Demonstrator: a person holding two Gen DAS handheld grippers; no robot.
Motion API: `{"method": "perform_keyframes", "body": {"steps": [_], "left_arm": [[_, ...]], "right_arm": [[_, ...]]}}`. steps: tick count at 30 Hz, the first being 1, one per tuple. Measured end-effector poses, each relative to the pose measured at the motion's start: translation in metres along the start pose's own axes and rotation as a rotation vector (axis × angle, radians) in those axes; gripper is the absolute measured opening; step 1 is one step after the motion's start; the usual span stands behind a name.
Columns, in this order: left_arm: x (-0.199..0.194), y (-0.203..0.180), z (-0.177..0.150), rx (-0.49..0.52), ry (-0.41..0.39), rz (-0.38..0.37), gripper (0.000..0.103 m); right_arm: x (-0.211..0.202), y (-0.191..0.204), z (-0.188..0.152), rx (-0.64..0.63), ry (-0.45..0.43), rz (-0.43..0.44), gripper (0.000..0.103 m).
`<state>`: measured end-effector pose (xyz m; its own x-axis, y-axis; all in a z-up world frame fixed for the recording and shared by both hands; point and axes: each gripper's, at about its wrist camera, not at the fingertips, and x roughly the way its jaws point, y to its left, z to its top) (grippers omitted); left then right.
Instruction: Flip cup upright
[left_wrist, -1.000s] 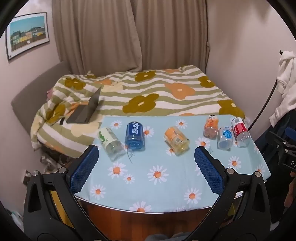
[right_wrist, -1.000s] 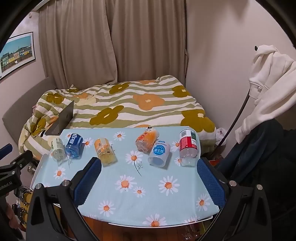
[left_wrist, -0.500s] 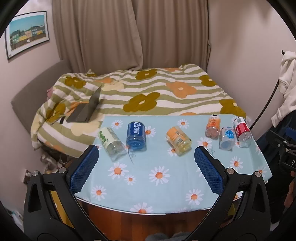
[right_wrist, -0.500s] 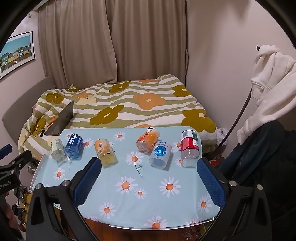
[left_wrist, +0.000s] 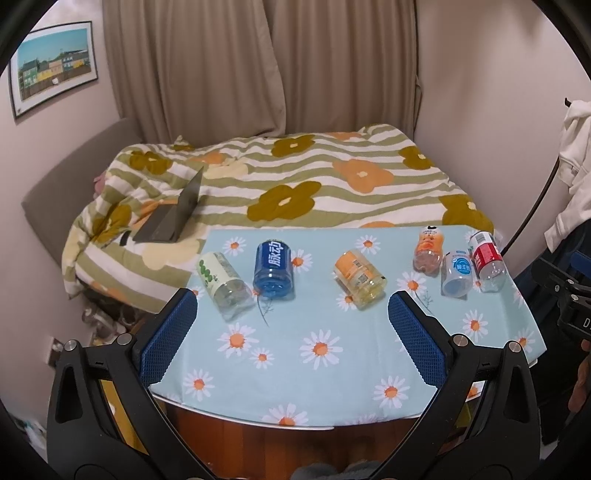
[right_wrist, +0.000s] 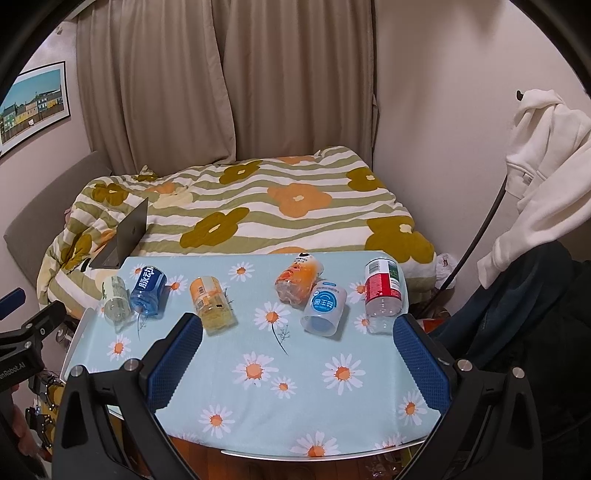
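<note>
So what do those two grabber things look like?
Both match: the left gripper and right gripper have black plastic frames with triangle-shaped cutouts and silver screws, and each finger wears a bumpy blue pad. White lettering marks the left one's body in the right wrist view.

Dim warm indoor light, soft, no glare.
You get sharp centres w/ heavy fisheye bend, black vignette at corners.
</note>
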<state>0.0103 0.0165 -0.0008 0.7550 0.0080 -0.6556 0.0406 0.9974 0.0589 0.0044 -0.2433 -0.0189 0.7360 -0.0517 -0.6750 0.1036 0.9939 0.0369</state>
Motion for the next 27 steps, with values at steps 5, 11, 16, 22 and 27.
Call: {"method": "perform_keyframes", "body": {"steps": [5,11,16,22,27], "left_arm": [[0.0000,-0.0011,0.0004,0.000,0.001,0.000,0.103],[0.0013,-0.0009,0.0009,0.002,0.002,0.000,0.103],[0.0020,-0.0011,0.0017,0.000,0.005,0.000,0.103],[0.0045,-0.0020,-0.0009,-0.003,0.007,0.000,0.103],[0.0055,-0.0012,-0.0008,-0.002,0.007,0.000,0.103]], "right_arm": [[0.0003,0.0014,0.0003,-0.003,0.001,-0.002,0.103],[0.0002,0.0009,0.0003,-0.002,0.002,0.001,0.103],[-0.0009,-0.0015,-0.0017,0.000,0.006,0.001,0.103],[0.0001,0.0034,-0.0008,0.001,0.009,0.003,0.103],[-0.0004,0.0052,-0.0011,0.001,0.009,0.004,0.103]]}}
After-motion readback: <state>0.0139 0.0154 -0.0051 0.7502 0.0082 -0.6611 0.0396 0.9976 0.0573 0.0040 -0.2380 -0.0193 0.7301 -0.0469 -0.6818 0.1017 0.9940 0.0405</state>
